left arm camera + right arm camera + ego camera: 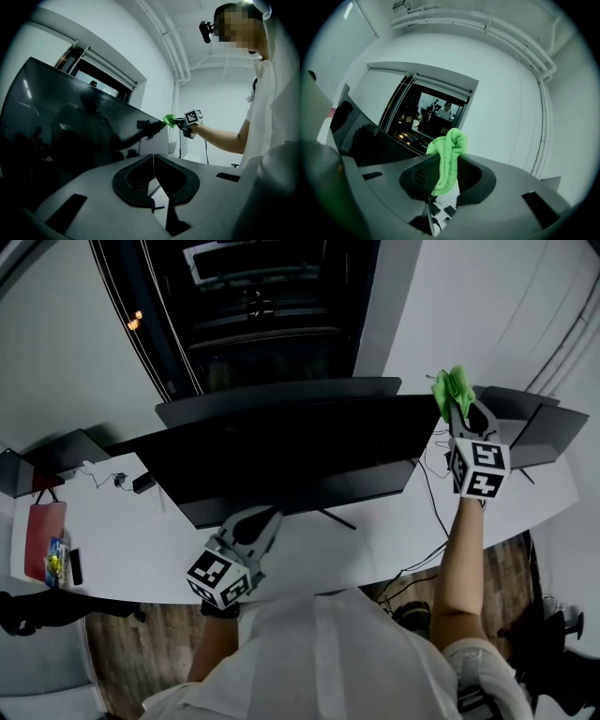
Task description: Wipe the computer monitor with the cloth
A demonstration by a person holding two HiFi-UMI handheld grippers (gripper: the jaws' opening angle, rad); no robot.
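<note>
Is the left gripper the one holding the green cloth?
No, the green cloth is clamped in the right gripper, while the left gripper has its jaws together on nothing.

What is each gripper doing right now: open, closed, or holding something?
Left gripper: closed, nothing between its jaws.
Right gripper: closed on the green cloth.

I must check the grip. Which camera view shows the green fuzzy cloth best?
The right gripper view: the green fuzzy cloth fills the centre, pinched in the right claw. The head view shows it small, at the right end of the wide black monitor; the left gripper view shows a distant green speck.
</note>
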